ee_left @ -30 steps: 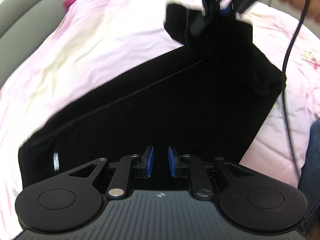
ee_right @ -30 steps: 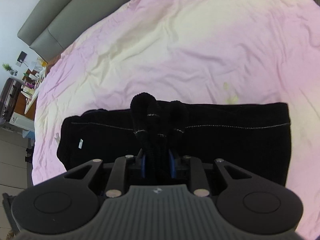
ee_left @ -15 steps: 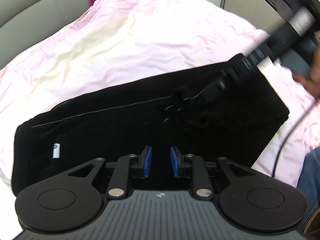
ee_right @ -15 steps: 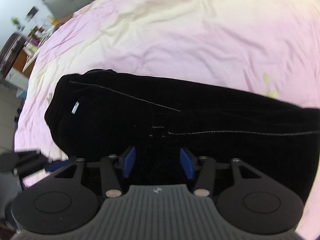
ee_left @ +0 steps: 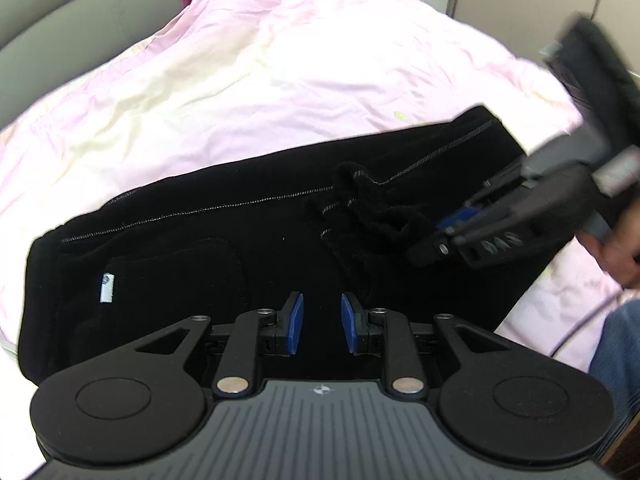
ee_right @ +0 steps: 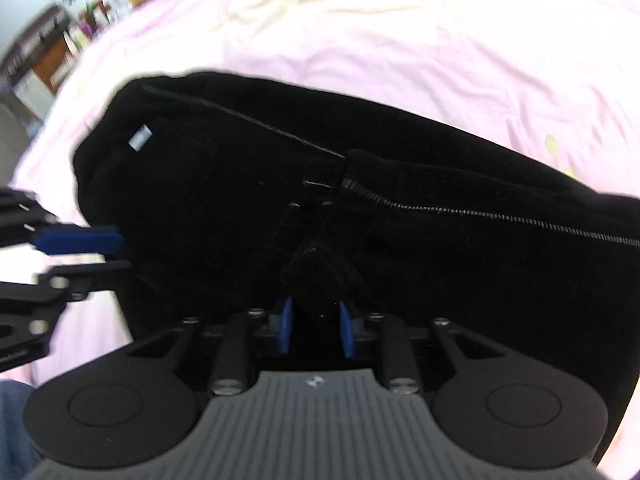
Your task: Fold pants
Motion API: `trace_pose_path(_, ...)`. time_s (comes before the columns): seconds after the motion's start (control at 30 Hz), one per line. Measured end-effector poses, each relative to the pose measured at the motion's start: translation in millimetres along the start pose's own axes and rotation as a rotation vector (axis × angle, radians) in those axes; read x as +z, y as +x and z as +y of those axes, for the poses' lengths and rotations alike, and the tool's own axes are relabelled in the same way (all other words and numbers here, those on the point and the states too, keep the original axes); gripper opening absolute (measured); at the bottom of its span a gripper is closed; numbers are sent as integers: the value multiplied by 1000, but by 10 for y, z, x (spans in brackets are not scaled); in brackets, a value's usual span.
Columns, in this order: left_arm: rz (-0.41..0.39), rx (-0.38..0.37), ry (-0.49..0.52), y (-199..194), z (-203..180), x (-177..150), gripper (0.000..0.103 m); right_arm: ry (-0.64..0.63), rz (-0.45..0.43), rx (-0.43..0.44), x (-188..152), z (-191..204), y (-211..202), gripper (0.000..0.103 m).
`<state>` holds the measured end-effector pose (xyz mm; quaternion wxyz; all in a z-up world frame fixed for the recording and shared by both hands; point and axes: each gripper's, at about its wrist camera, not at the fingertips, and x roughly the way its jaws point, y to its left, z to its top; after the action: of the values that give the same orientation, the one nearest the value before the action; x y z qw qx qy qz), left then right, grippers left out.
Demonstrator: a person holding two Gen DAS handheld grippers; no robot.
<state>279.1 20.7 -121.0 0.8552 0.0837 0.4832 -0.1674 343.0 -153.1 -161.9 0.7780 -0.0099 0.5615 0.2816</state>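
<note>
Having swung down from above the bed, the right gripper (ee_right: 312,326) is closing on a bunched cuff of the black pants (ee_left: 248,256) lying folded on the pink bedspread (ee_left: 280,80), while the left gripper (ee_left: 320,324) is hovering part-open and empty, risking dragging the fold apart.

The left gripper (ee_left: 320,322) is showing two black arms with bright blue pads (ee_left: 295,322) at the tips. Round silver screws (ee_left: 231,384) are sitting on the arms. Behind the arms, two big black round discs (ee_left: 114,402) are lying on each side of a grey ribbed plate (ee_left: 320,432). A tiny round mark is sitting at the top of that plate. The right gripper (ee_right: 314,328) is looking just the same: black arms, blue pads, silver screws, black discs, grey ribbed plate (ee_right: 316,428). Beside the left gripper's plate, the person is wearing blue jeans (ee_left: 616,348). A thin dark cable (ee_left: 580,330) is hanging near the jeans.
</note>
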Motion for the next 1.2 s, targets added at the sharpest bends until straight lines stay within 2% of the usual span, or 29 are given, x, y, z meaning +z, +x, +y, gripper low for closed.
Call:
trace_pose_path(0.1,-9,-57,-98,71,122,110,28,-10,-33,81,17,119,-169,17)
trace_pose_path(0.17,-7,-81,-159,124,181,170,29,-32,-32,92,43,213,-137,17)
trace_pose_path(0.23,3,-113,-213,186,228,197,41,-45,-3,58,39,263,26,17)
trace_pose_path(0.3,3,-123,-235,249,239,206,45,-32,36,26,-6,218,221,17)
trace_pose_path(0.37,11,-130,-245,351,232,224,50,-5,53,45,-61,139,348,20)
trace_pose_path(0.47,38,-158,-269,556,213,279,57,-7,40,77,-133,104,361,31)
trace_pose_path(0.53,50,-169,-293,704,206,325,69,-9,30,95,-143,69,272,42)
trace_pose_path(0.57,56,-170,-309,775,213,346,71,-13,25,97,-151,58,239,43)
trace_pose_path(0.7,69,-178,-383,1026,276,409,73,-38,-11,61,-224,-80,-50,60)
trace_pose_path(0.77,85,-176,-411,1158,299,425,73,-28,-34,33,-283,-239,-179,61)
trace_pose_path(0.8,94,-173,-409,1210,293,427,70,-19,-42,11,-323,-353,-244,61)
trace_pose_path(0.87,101,-160,-390,1303,258,417,50,4,-60,-51,-383,-580,-363,61)
trace_pose_path(0.93,76,-140,-378,1298,212,391,44,36,-78,-106,-481,-820,-455,61)
trace_pose_path(1.03,25,-98,-285,1180,69,403,30,87,-107,-172,-649,-1140,-573,61)
trace_pose_path(1.17,-24,-62,-170,914,-81,526,26,134,-140,-204,-793,-1420,-641,60)
trace_pose_path(1.2,-32,-57,-147,858,-104,577,26,138,-146,-211,-816,-1462,-657,56)
